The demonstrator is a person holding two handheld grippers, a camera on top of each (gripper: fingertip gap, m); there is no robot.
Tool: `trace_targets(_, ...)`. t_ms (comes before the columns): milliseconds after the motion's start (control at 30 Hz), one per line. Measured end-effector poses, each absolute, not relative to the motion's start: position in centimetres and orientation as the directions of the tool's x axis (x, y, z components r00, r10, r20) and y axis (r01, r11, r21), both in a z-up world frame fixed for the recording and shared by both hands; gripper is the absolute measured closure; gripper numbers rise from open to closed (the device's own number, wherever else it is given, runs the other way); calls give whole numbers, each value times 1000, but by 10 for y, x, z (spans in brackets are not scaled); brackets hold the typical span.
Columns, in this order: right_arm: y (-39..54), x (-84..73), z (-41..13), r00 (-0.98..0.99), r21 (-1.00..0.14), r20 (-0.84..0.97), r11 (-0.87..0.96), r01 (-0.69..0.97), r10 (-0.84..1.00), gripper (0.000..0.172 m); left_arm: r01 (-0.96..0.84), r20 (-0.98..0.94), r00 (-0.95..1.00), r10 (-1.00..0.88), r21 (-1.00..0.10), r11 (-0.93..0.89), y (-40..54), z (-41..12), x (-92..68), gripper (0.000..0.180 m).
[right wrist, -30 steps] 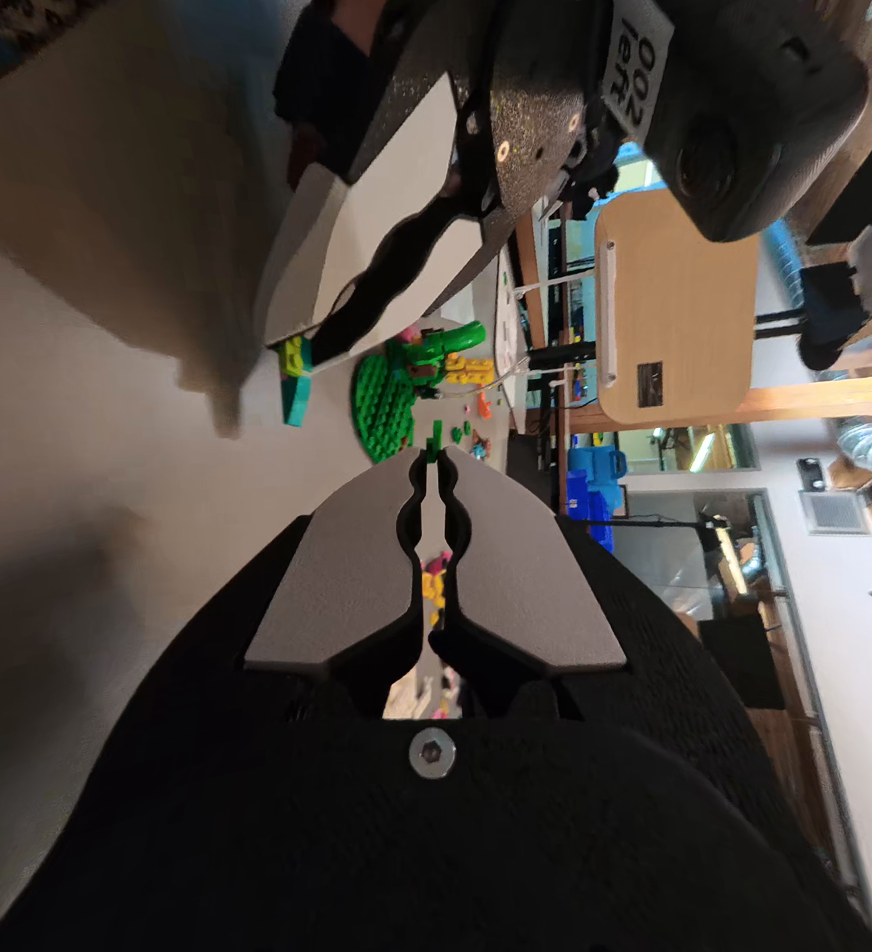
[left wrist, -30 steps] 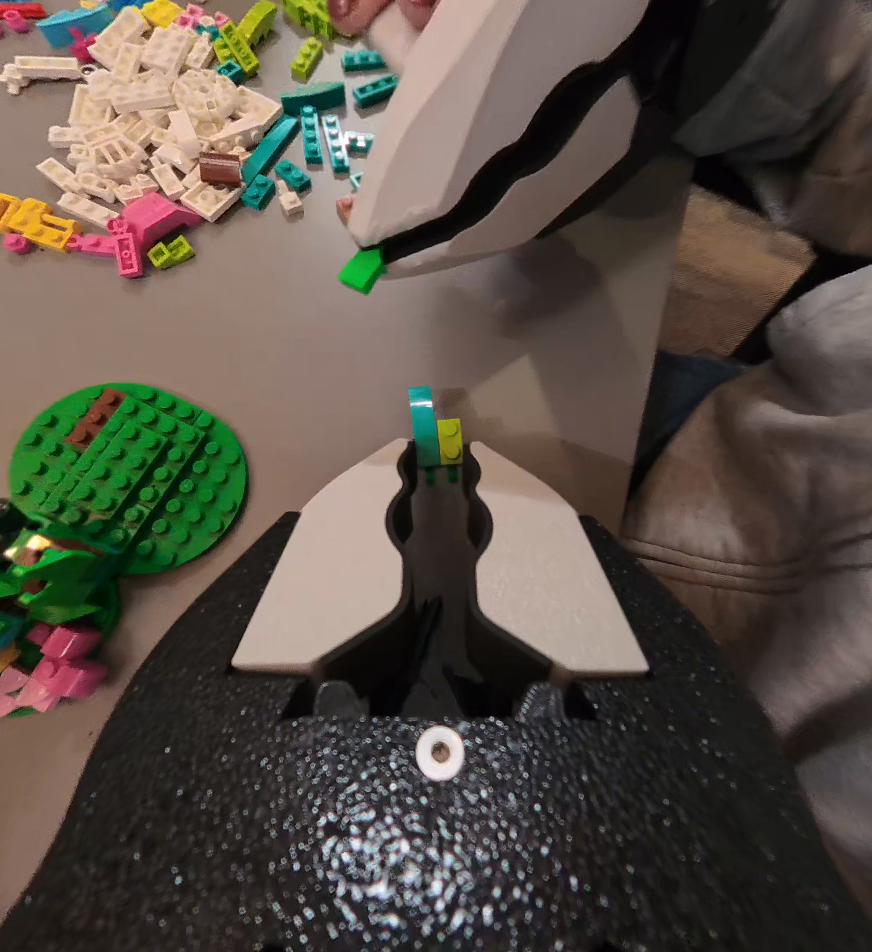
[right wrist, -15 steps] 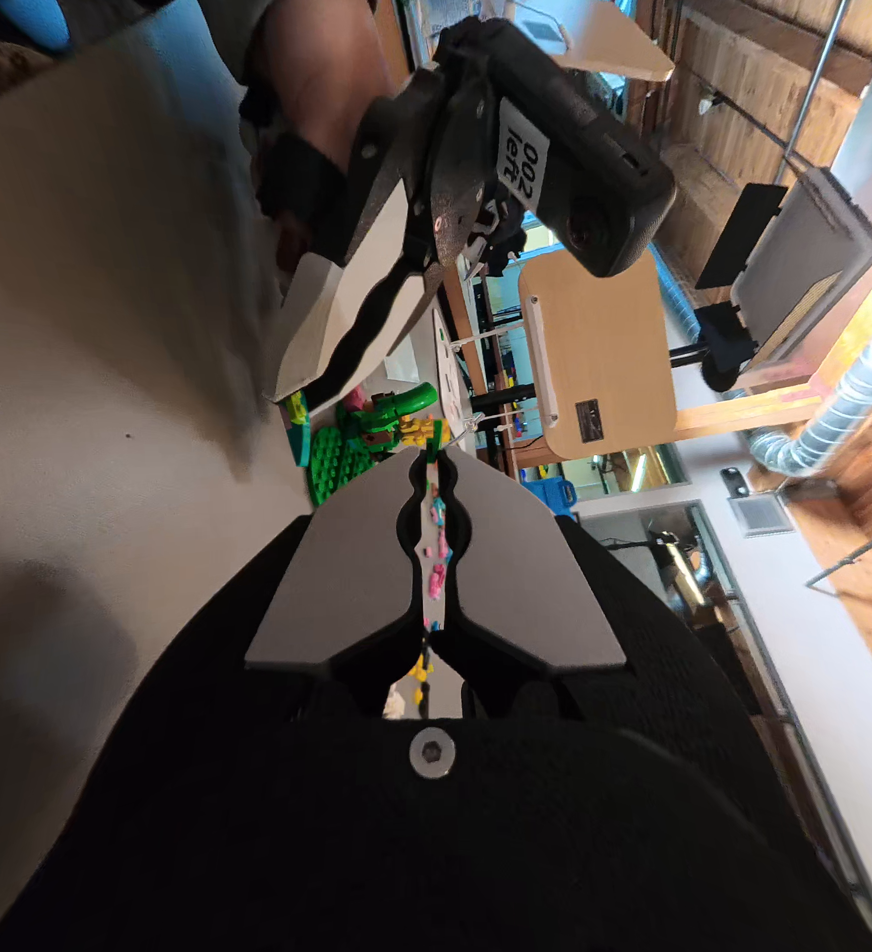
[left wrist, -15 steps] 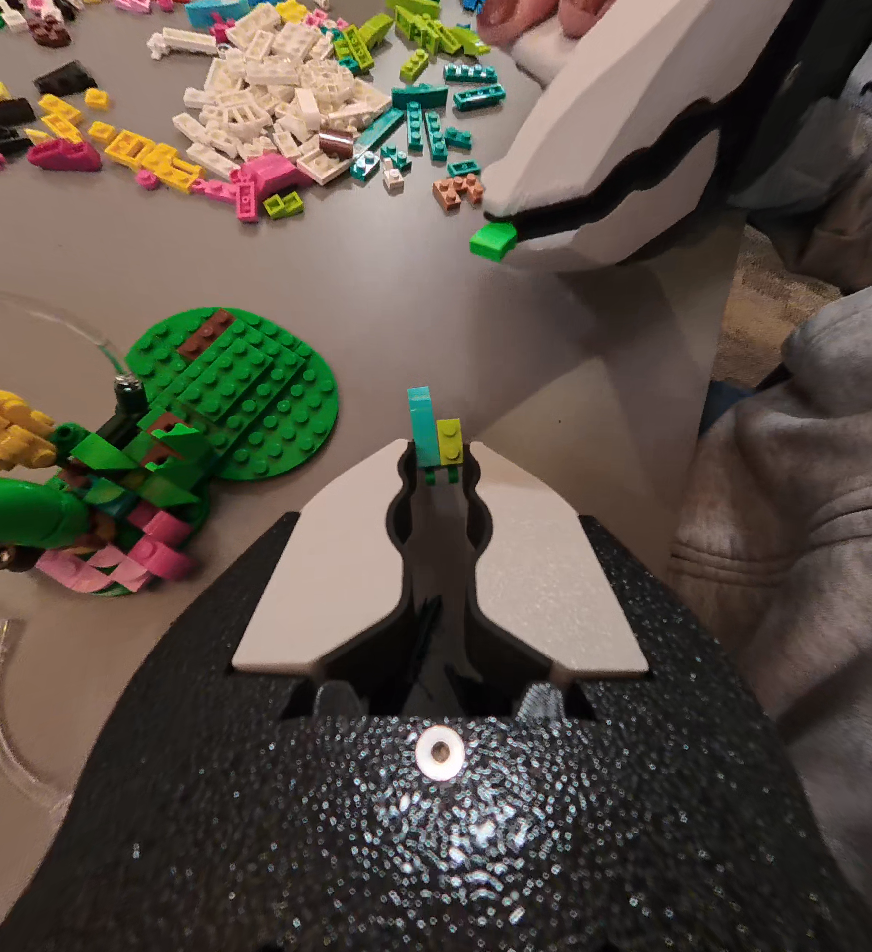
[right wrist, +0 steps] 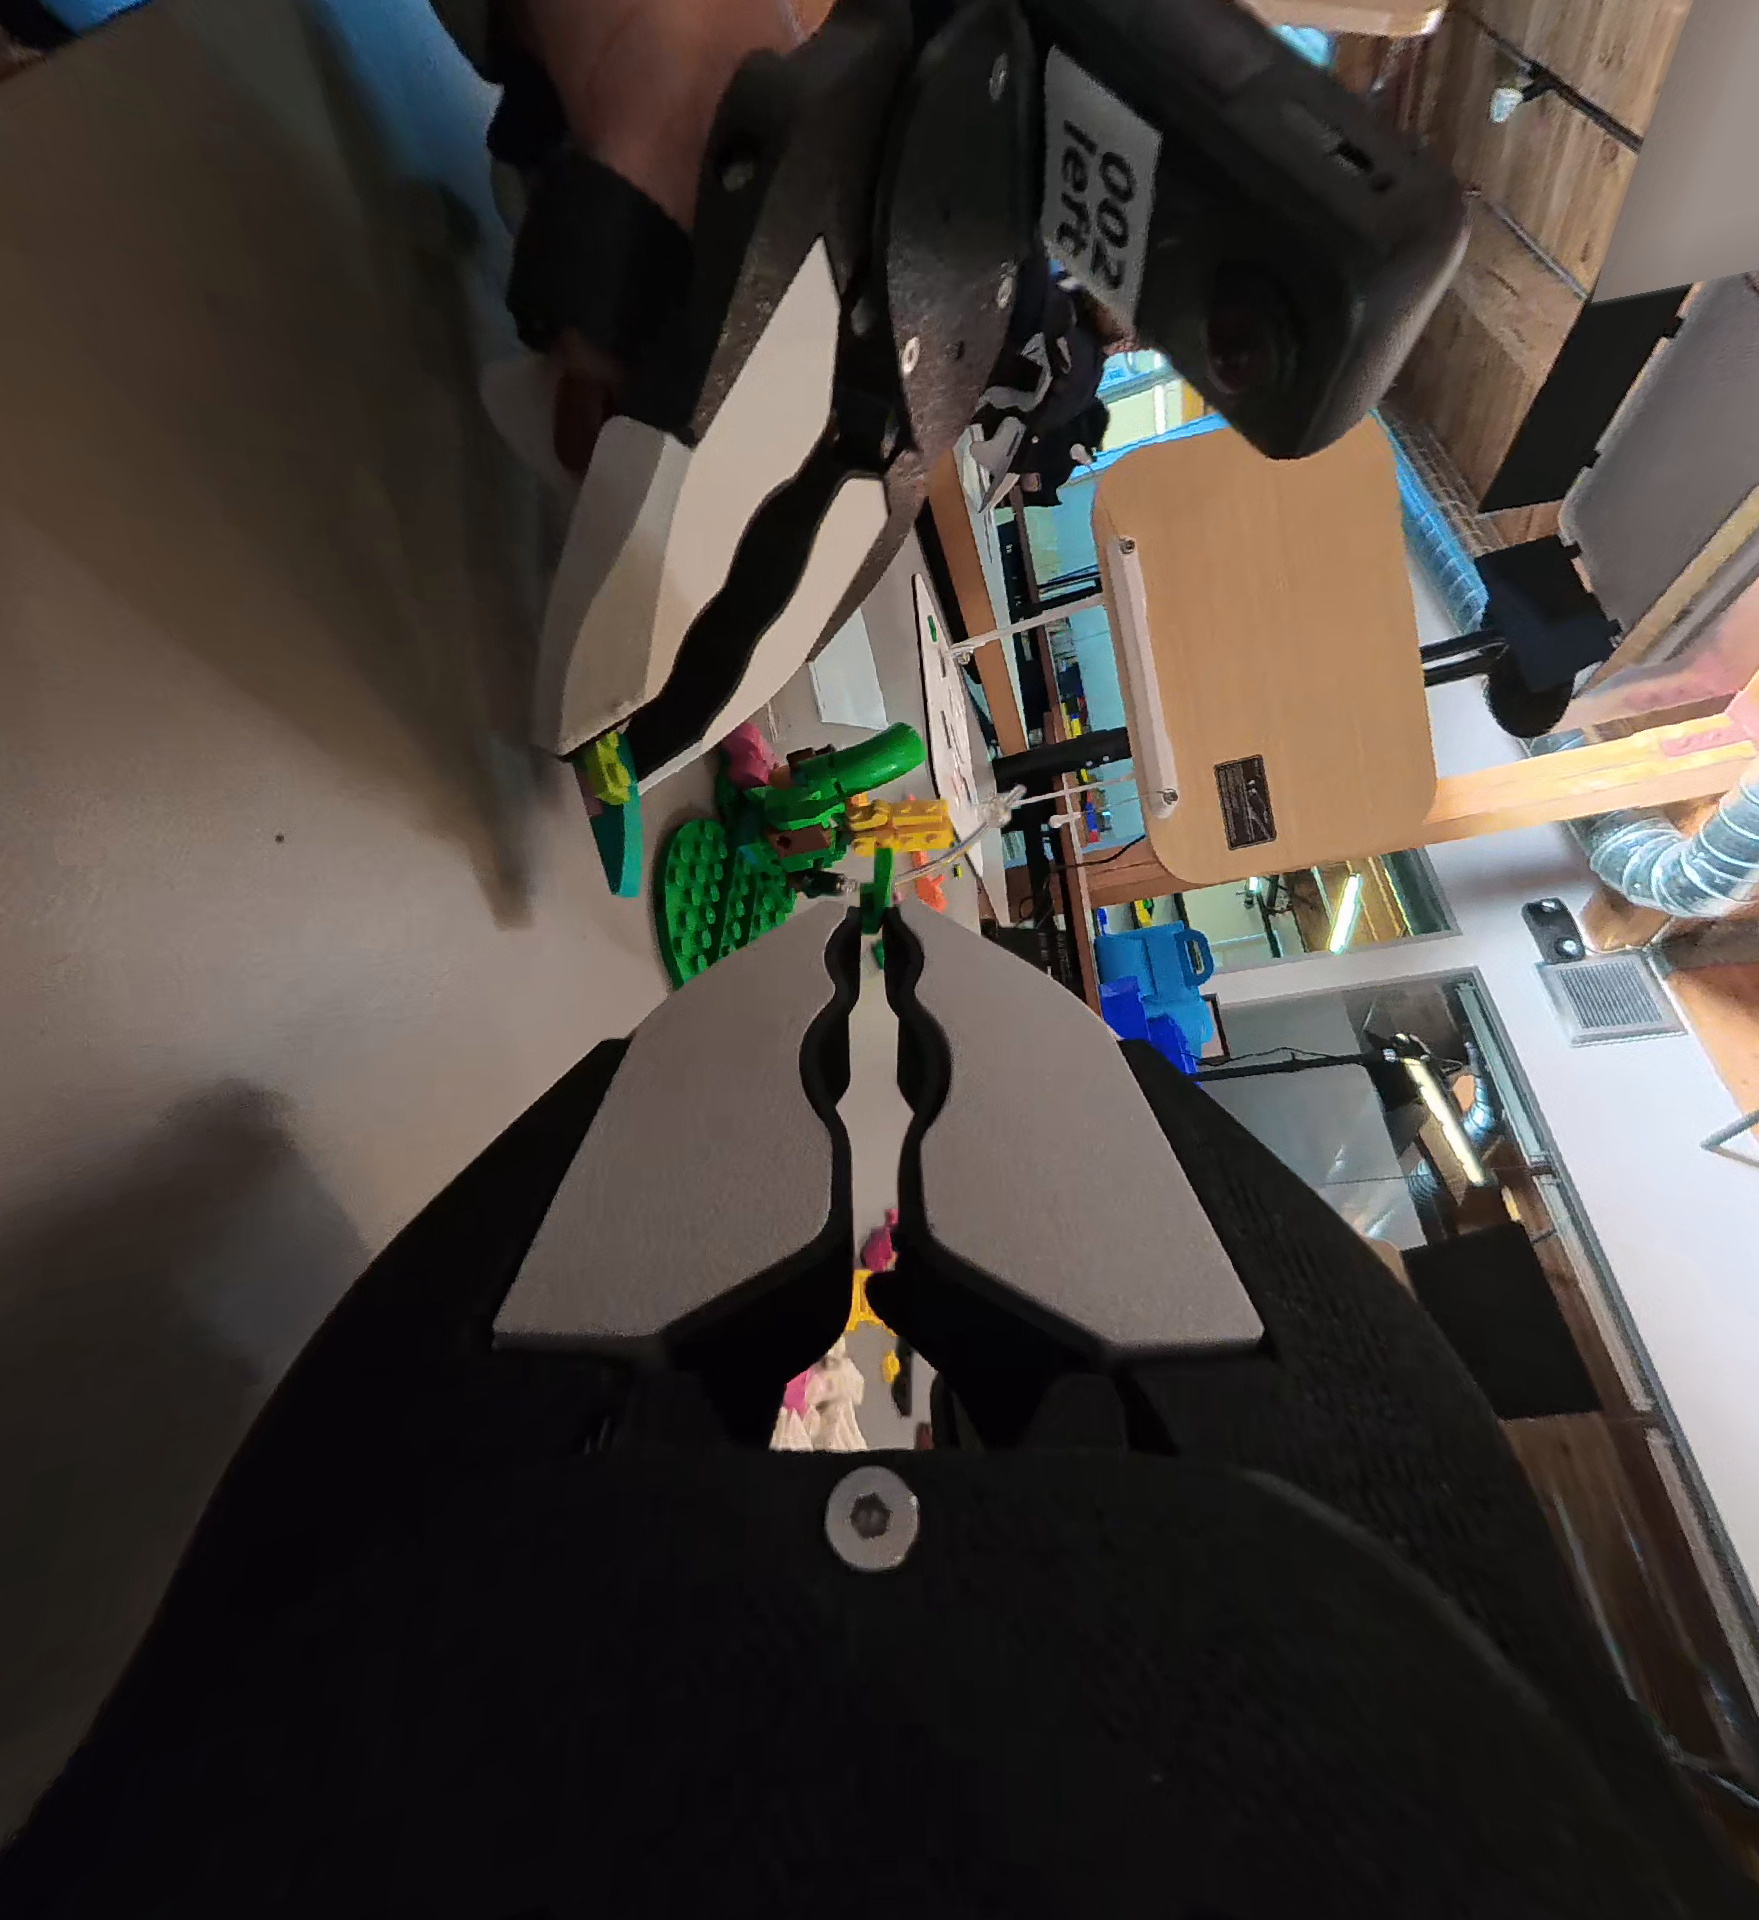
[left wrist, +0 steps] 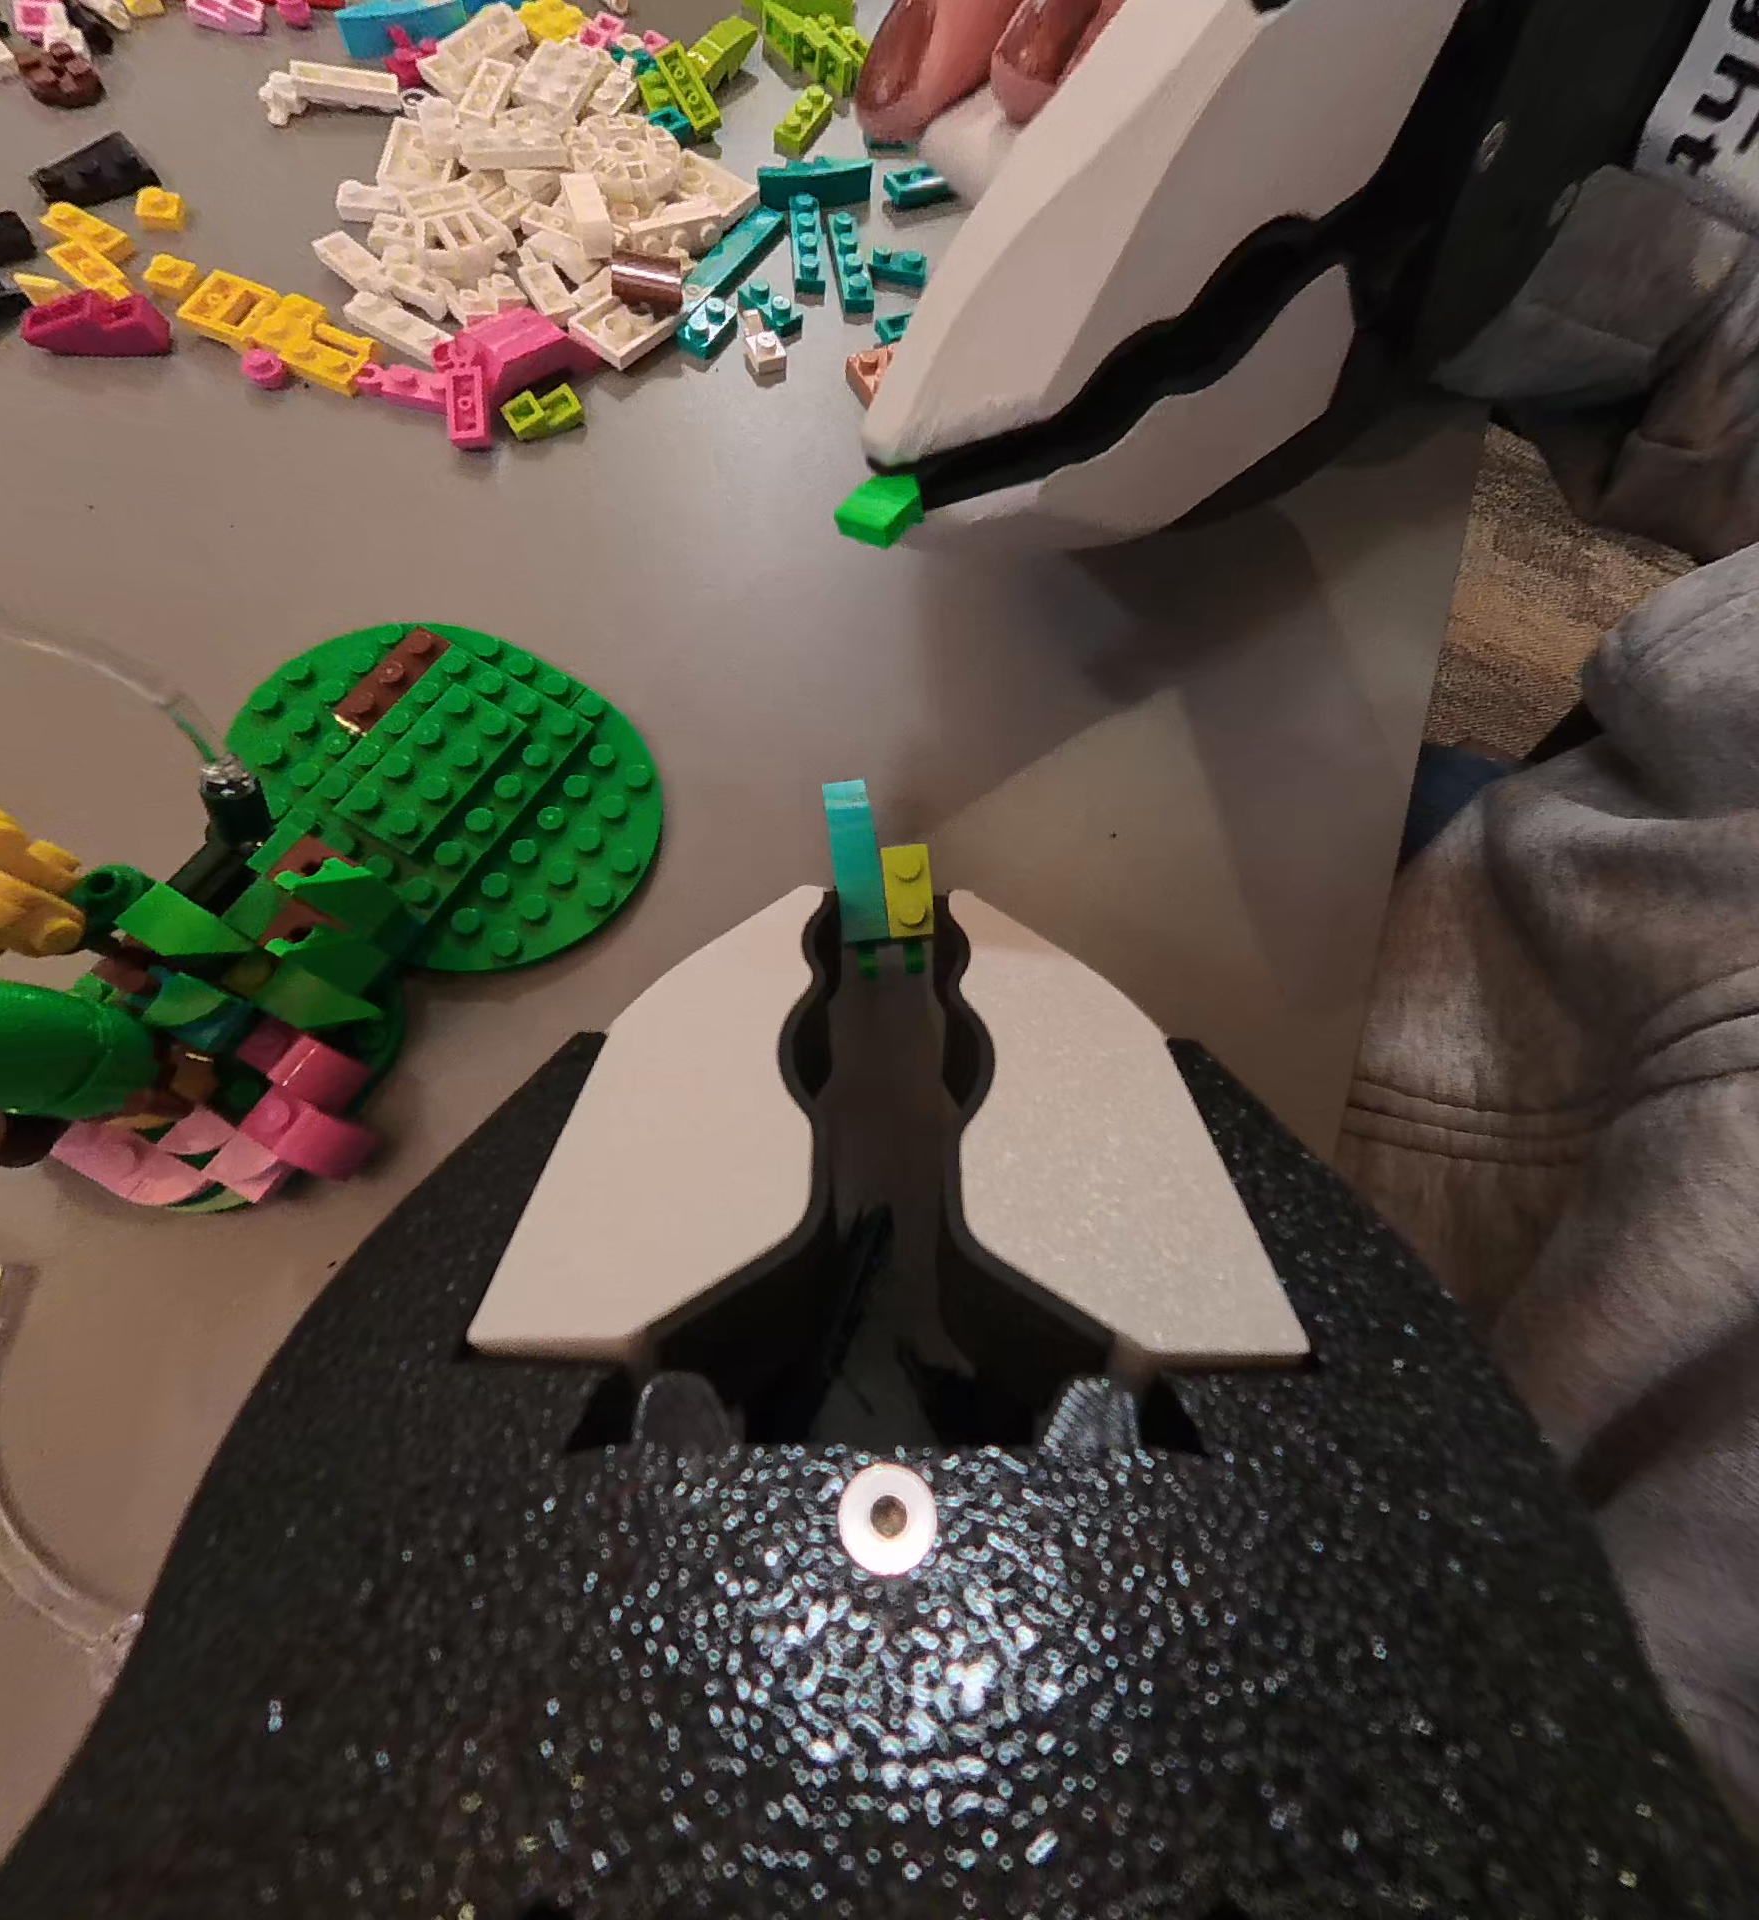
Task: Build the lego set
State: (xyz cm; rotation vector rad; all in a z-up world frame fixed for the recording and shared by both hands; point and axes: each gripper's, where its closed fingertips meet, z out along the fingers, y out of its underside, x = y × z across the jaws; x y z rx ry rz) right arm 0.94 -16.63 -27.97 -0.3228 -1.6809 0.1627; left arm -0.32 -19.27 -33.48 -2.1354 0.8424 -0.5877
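Left claw (left wrist: 883,914) was clamped on a small teal-and-lime brick assembly (left wrist: 875,878), held above the grey tabletop (left wrist: 729,644), just right of the round green studded plate (left wrist: 501,800). Right claw (left wrist: 906,499) was nearly closed, pinching a small bright green brick (left wrist: 880,512) at its tips, near the loose brick pile (left wrist: 542,208).

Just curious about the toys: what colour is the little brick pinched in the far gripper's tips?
Bright green; the brick shows best in the left wrist view, at the right gripper's tips.
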Motion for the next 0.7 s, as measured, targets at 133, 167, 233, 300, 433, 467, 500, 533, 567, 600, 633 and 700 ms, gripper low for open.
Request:
trace_targets(133, -164, 13, -294, -177, -124, 974, 985, 122, 144, 170, -392, 120, 678, -725, -776, -494, -193, -335, -3, 163)
trace_targets(167, -164, 14, -298, -192, -70, 977, 991, 118, 92, 170, -394, 117, 676, -727, -777, -491, -193, -335, -2, 163)
trace_targets(233, -169, 15, -302, -207, -7, 978, 995, 95, 27, 170, -395, 116, 672, -732, -780, -486, -194, -334, -1, 163)
trace_targets(300, -174, 16, -300, -199, 21, 980, 997, 72, -6, 170, -396, 118, 665, -737, -782, -482, -195, -333, 1, 163)
trace_targets(433, -180, 17, -293, -141, 87, 987, 995, 38, -81, 170, -392, 122, 652, -748, -790, -471, -197, -329, 4, 163)
trace_targets(467, -182, 18, -290, -118, 115, 987, 993, 29, -111, 170, -391, 123, 649, -751, -793, -468, -197, -328, 5, 163)
trace_targets(500, -183, 18, -287, -102, 140, 985, 990, 23, -137, 170, -389, 125, 643, -756, -796, -463, -198, -327, 6, 163)
trace_targets(533, -185, 19, -287, -92, 158, 984, 987, 19, -155, 170, -388, 127, 638, -759, -799, -459, -198, -326, 7, 163)
trace_targets(567, -186, 19, -287, -90, 165, 983, 986, 15, -163, 170, -386, 129, 636, -761, -801, -458, -199, -326, 8, 163)
trace_targets(600, -186, 19, -287, -92, 164, 982, 986, 14, -162, 170, -386, 130, 632, -764, -802, -456, -199, -325, 8, 163)
trace_targets(633, -186, 18, -287, -92, 162, 983, 987, 13, -160, 170, -386, 133, 627, -768, -803, -455, -200, -325, 9, 163)
trace_targets(700, -186, 18, -288, -94, 153, 984, 988, 12, -151, 170, -384, 136, 624, -770, -804, -454, -200, -325, 10, 163)
